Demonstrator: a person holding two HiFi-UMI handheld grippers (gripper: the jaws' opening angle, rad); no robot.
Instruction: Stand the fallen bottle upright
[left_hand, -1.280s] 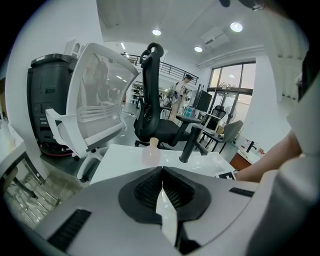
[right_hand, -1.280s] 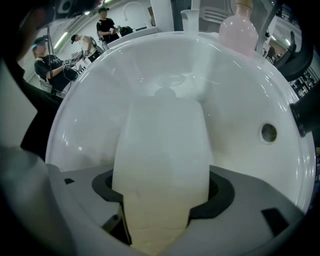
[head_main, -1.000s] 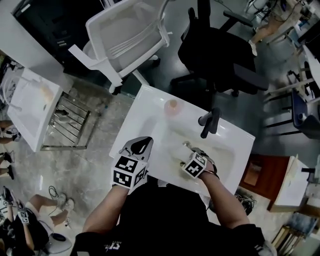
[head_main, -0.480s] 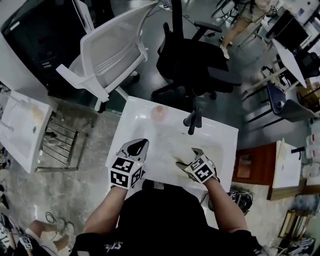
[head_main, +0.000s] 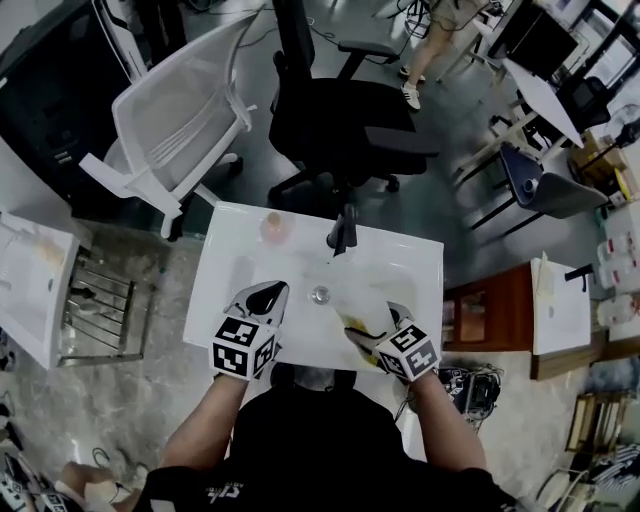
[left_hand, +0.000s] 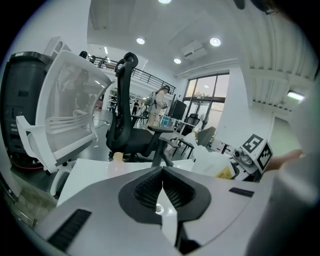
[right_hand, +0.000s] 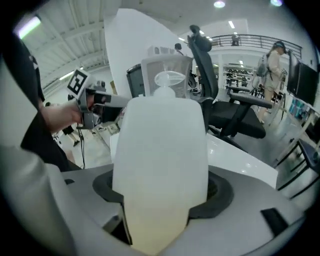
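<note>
Bottle (right_hand: 161, 145): translucent white, cap uppermost, pinched at the lower body by the right gripper (right_hand: 162, 192); jaws spread wide round it, pads pressing on both flanks. Located above the basin of the white sink (head_main: 230, 250), just right of the drain (head_main: 320, 294) and on the near side of the black tap (head_main: 342, 232); yellow label noted low on its side in the head view. Contact between base and sink not determinable from any view; judged clear of the surface or barely on it.

Left gripper (left_hand: 161, 175): pads pressed together, nothing between them; held over the near left part of the sink top, apart from the bottle; no share in the grip.

Small orange-tinted container (head_main: 272, 225): upright at the far rim, left of the tap; not involved. Black chair (head_main: 340, 120) and white chair (head_main: 180, 120) beyond the sink; well apart from the work.

Progress, as judged: pick-up and righting largely done, neck already pointing up along the jaws; slight lean not excluded. Outstanding: setting the base flat on the sink, checking for steadiness, parting the jaws, drawing the gripper away without knocking the bottle over.
</note>
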